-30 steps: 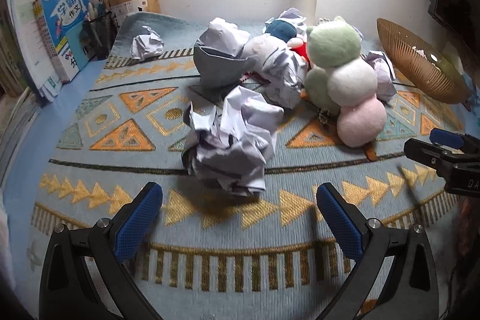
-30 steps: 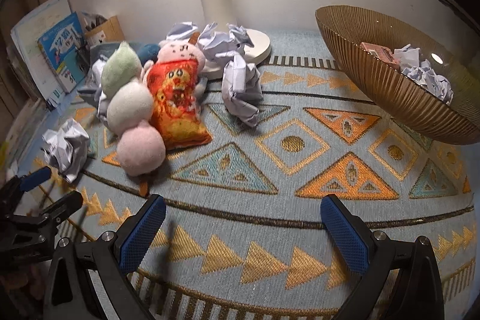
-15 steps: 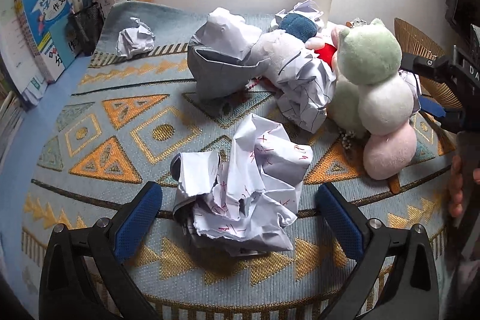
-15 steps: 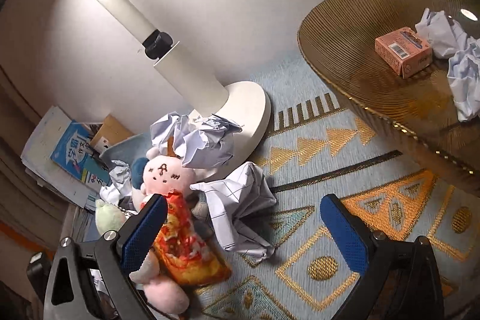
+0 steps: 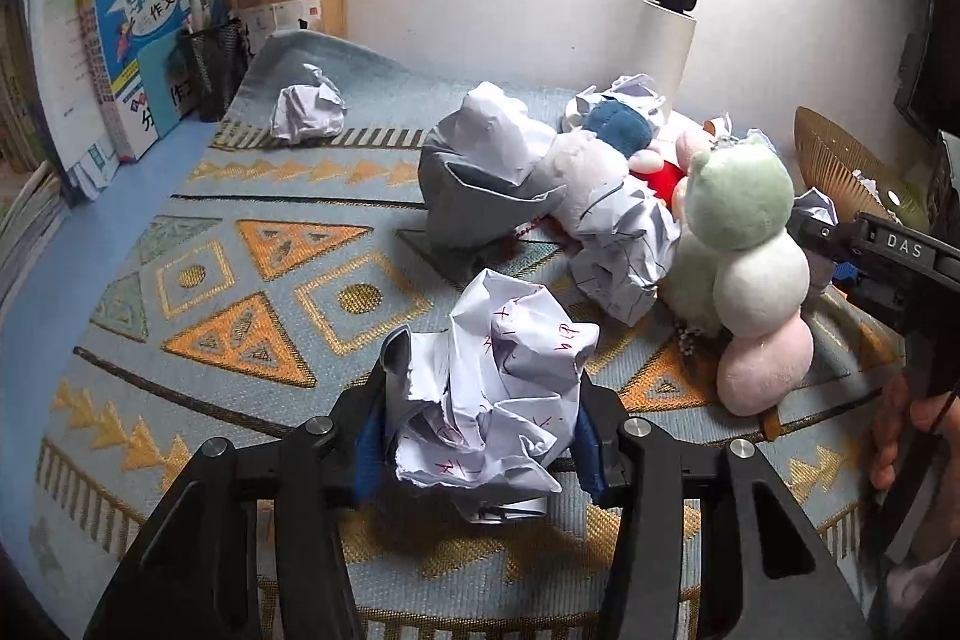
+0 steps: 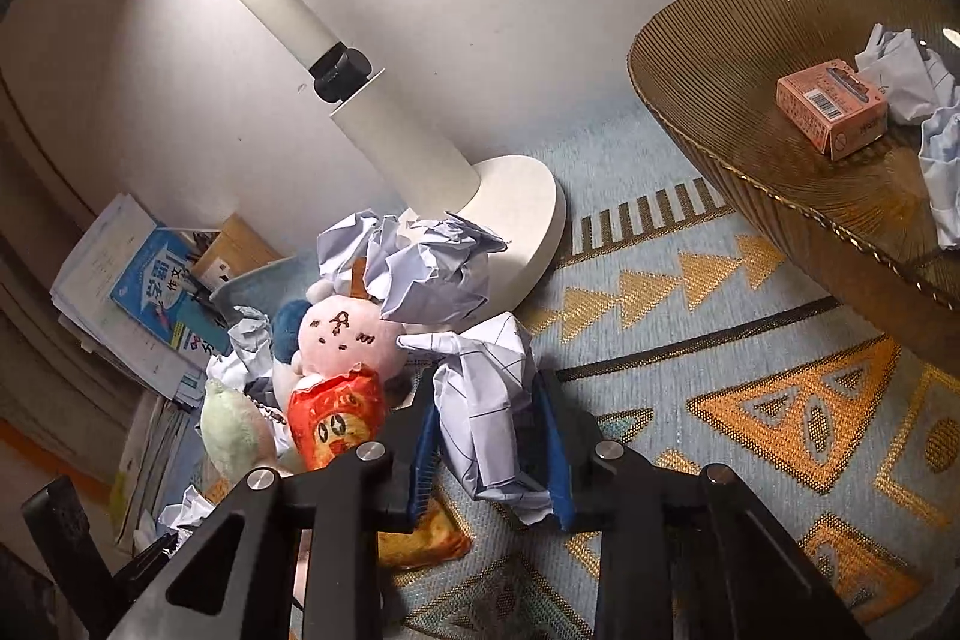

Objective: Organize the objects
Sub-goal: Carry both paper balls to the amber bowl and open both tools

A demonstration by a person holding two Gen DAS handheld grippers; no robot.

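Note:
My left gripper (image 5: 477, 436) is shut on a crumpled paper ball with red marks (image 5: 498, 388), low over the patterned mat (image 5: 252, 292). My right gripper (image 6: 489, 445) is shut on a crumpled grid-lined paper (image 6: 489, 418) beside the plush pile. A pink plush with a red snack bag (image 6: 336, 400) lies left of it. In the left wrist view, a green, white and pink plush (image 5: 750, 268) leans at the right, with more crumpled paper (image 5: 624, 244) and a grey paper bag (image 5: 480, 196) behind. The right gripper's body (image 5: 900, 268) shows at the far right, held by a hand (image 5: 900, 436).
A gold wire bowl (image 6: 750, 100) at the right holds a pink box (image 6: 831, 106) and crumpled paper (image 6: 906, 70). A white lamp (image 6: 480, 196) stands at the back with paper (image 6: 420, 268) against its base. Books (image 5: 132, 40), a pen holder (image 5: 216, 58) and another paper ball (image 5: 306, 109) sit at the left.
Both grippers have gone from open to shut. The left closed on the red-marked paper ball; the right moved in toward the plush pile and closed on the grid-lined paper.

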